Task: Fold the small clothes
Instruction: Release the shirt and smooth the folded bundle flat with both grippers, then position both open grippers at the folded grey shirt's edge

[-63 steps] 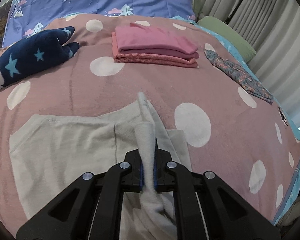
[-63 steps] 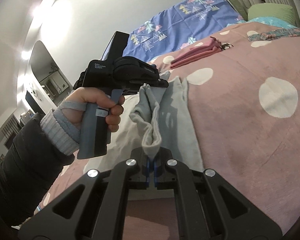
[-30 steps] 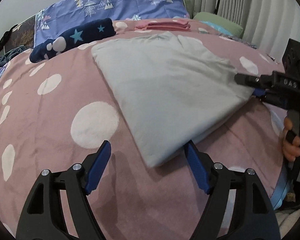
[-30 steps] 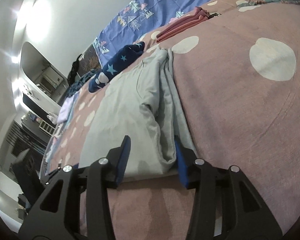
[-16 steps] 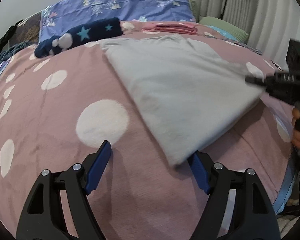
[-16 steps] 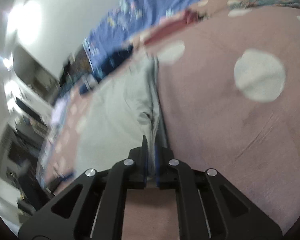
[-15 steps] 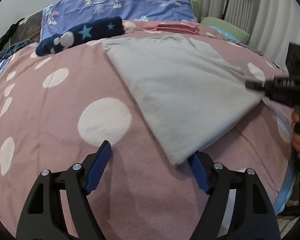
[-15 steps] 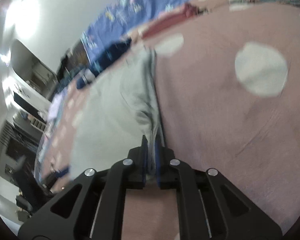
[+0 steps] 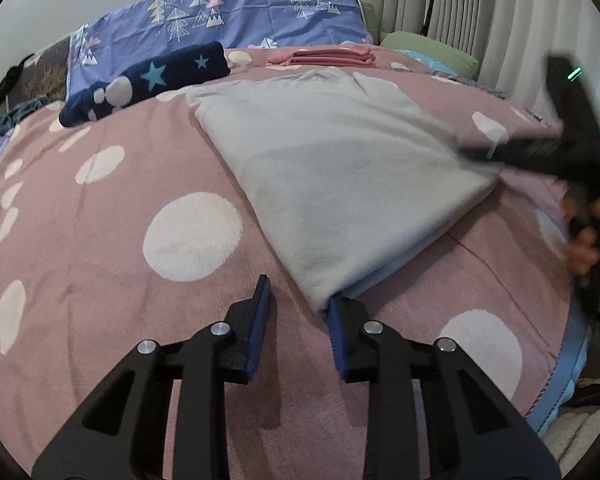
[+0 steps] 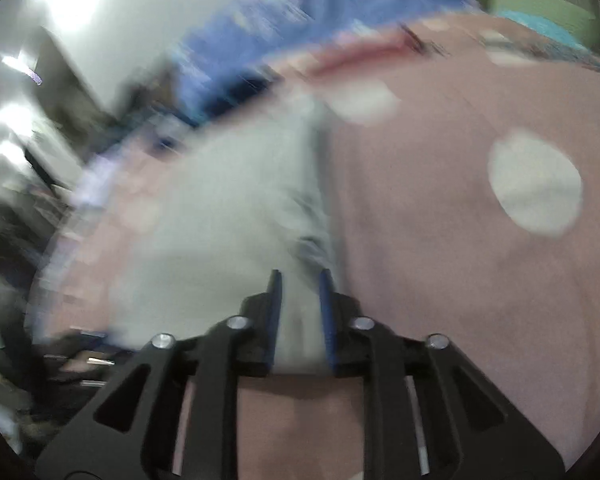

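Now the folded grey garment (image 9: 332, 168) lay flat on the pink polka-dot bed (image 9: 112, 248). At its near corner the left claw (image 9: 298, 312) stood parted, one pad (image 9: 336, 320) touching the cloth. At its opposite corner the right claw (image 10: 299, 312) was parted too, blurred, with cloth between its fingers. Beyond the garment sat a pink folded stack (image 9: 324, 56).
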A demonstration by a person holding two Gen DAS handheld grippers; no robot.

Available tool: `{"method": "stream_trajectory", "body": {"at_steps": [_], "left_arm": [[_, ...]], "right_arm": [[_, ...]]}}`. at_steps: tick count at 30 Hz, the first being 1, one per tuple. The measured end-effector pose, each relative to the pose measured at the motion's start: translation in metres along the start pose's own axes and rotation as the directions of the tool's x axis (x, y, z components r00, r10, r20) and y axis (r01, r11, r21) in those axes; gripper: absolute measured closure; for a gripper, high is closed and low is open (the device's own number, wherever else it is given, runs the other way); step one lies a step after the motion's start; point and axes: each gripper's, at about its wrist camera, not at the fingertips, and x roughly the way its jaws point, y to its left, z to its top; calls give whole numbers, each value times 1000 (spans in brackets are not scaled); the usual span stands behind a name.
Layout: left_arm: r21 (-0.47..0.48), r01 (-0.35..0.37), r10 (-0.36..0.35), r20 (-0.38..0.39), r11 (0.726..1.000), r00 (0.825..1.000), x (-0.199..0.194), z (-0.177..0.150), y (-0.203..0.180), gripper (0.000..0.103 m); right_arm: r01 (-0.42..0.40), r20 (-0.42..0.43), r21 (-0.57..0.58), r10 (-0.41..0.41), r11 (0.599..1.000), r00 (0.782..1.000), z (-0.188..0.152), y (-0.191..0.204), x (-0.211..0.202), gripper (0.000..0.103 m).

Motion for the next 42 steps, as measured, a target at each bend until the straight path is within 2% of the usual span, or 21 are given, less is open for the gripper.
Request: {"method": "stream_trajectory", "body": {"at_steps": [2,4,6,7,9,13,15,16,17,18,19,21,24,29,31,34,35,36,38,41,42], "left_arm": [[0,8,-8,-2,1000,1000,-2,-2,2,74],[15,5,-5,-9,1000,1000,-5,-5,1,74],[1,35,-35,-18,999,999,-12,-4,2,82],[-15,88,-88,-4,996,996,-20,-3,3,87],[-4,114,-113,45,994,993,-35,3,2,87],[20,89,-90,119,996,989,-41,21,-4,87],[21,64,-66,110,998,992,-27,28,-6,87],[20,54,-55,92,998,994,-17,29,-7,85],[19,40,-41,72,999,997,-8,29,-7,82],[19,20,-20,43,1000,999,4,27,-8,80],[25,-1,1,7,1000,1000,15,24,-10,78],[30,-10,10,1,999,1000,18,23,-11,78],[25,-3,3,0,1000,1000,16,21,-8,77],[1,30,-30,-1,1000,1000,7,22,-2,77],[-27,43,-42,18,999,999,1,28,4,77],[-56,13,-8,84,998,996,-6,43,13,76],[-67,12,-6,101,998,995,-7,48,16,75],[-72,17,-9,104,997,995,-5,51,16,75],[-66,25,-21,65,998,998,7,53,14,72],[-26,4,-5,-26,1000,1000,30,43,5,64],[-20,-10,9,-24,1000,1000,34,38,2,63]], "right_arm": [[5,7,-5,-5,1000,1000,0,1,-4,103],[56,18,-54,-55,997,998,-1,11,-8,103],[75,34,-87,-72,993,997,-2,18,-13,103],[69,44,-92,-65,993,997,-2,19,-17,103],[54,69,-92,-48,994,996,0,19,-23,94],[28,101,-121,-16,992,995,6,27,-27,85],[40,92,-132,-27,990,995,5,29,-22,71],[57,81,-140,-46,989,996,3,29,-17,69],[79,64,-150,-70,986,995,0,29,-12,69],[115,49,-158,-109,981,993,-4,26,-5,74],[122,41,-153,-117,981,992,-6,23,-2,78],[100,37,-85,-97,991,995,-3,11,-6,91],[55,15,16,-56,998,998,1,-1,-8,94],[13,50,-28,-12,1000,999,8,9,-23,92],[15,90,-60,-9,998,996,20,12,-30,92],[21,143,-123,-3,992,990,42,20,-32,89],[4,143,-152,18,988,990,52,24,-27,86],[-11,132,-171,34,985,991,60,26,-22,78],[-39,103,-186,59,982,993,76,28,-7,68],[-46,53,-174,56,984,997,101,31,20,68],[-43,34,-172,50,984,998,109,31,31,66]]}}
